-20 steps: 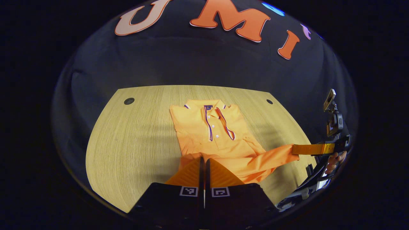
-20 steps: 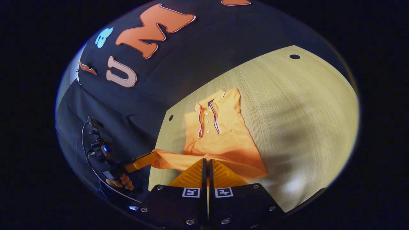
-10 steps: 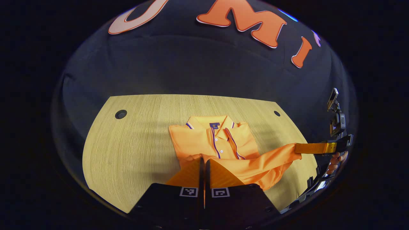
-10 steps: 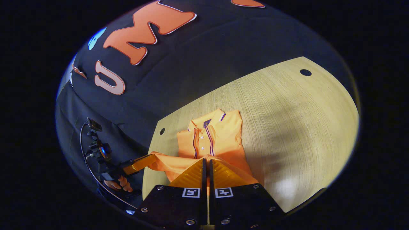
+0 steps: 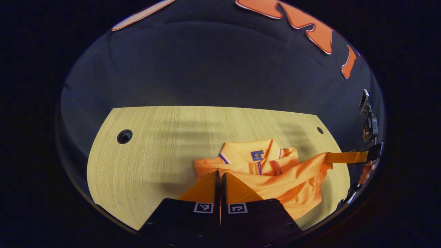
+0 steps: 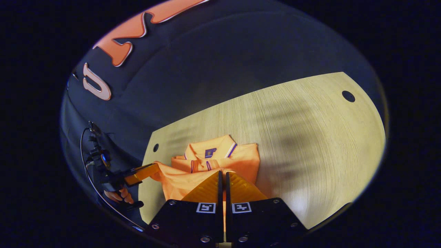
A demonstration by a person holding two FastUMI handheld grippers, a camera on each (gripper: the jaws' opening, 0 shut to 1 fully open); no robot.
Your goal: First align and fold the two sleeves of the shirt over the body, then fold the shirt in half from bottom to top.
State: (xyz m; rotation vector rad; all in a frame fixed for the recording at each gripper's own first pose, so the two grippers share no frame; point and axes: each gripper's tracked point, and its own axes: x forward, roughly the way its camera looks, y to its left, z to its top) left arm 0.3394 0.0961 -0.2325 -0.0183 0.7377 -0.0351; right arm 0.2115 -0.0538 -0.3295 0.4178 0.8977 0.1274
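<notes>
An orange polo shirt [image 5: 275,179] lies on the wooden table, sleeves folded in and its lower part lifted and doubled toward the collar [image 5: 253,155]. My left gripper [image 5: 219,172] is shut on the hem's left corner, just short of the collar. The right gripper [image 5: 327,157], farther off at the right, pinches the other corner, with the hem stretched between them. In the right gripper view, my right gripper [image 6: 222,172] is shut on the shirt [image 6: 241,162] below the collar [image 6: 210,151], and the left gripper [image 6: 156,167] holds the hem at the left.
The table [image 5: 155,137] has round holes near its far corners [image 5: 124,136] [image 5: 320,130]. Bare wood [image 6: 310,137] spreads right of the shirt, with another hole [image 6: 348,96]. A hand [image 6: 119,196] holds the left gripper off the table's edge. The black cloth wall stands behind.
Both grippers have carried the hem forward toward the collar. The lifted lower half now covers the placket and most of the shirt's chest.
</notes>
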